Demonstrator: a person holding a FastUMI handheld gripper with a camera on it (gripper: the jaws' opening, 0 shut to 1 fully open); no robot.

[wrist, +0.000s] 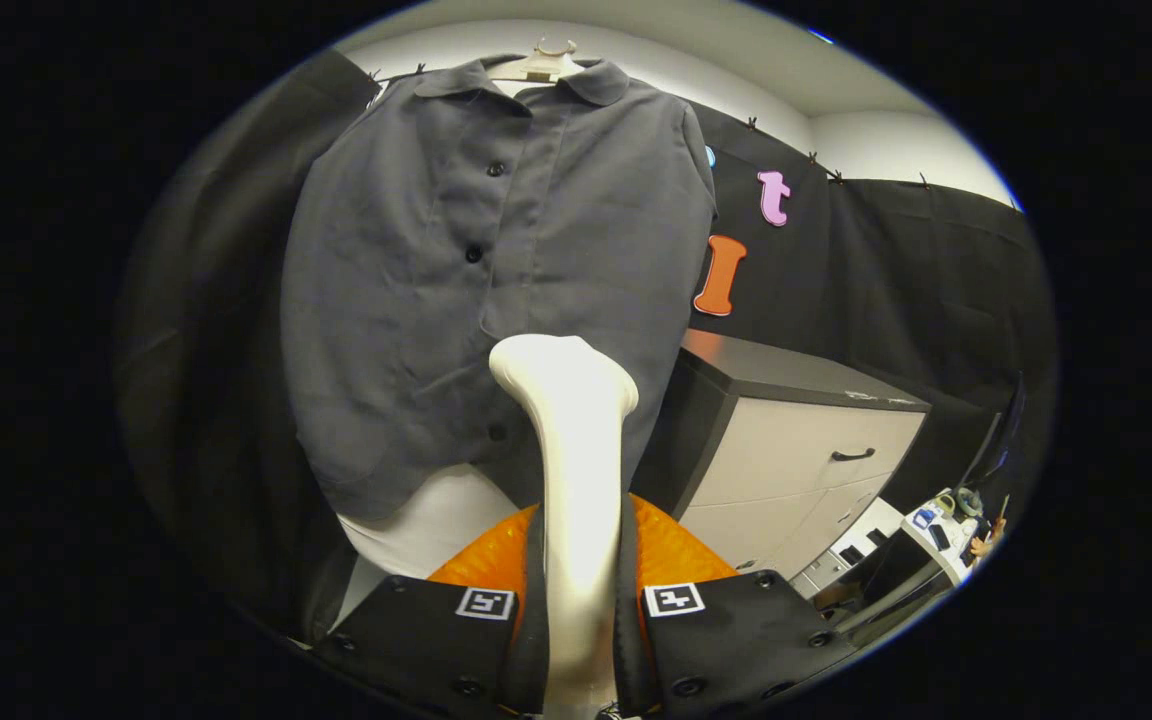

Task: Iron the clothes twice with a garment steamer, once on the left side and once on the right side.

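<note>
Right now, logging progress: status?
Claw shut on steamer. Steamer head against shirt, low, near buttons. Cabinet beside, nothing blocking.

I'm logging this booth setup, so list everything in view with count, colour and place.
shirt: one, dark grey, buttoned, hanging on the hanger, beyond the jaws.
hanger: one, pale, at the shirt's collar.
garment steamer: one, cream, handle between the jaws, head up against the shirt's lower front.
cabinet: one, dark top, pale drawers, beside the shirt.
white cloth: one, below the shirt's hem.
gripper: one, jaws shut on the steamer's handle.
</note>
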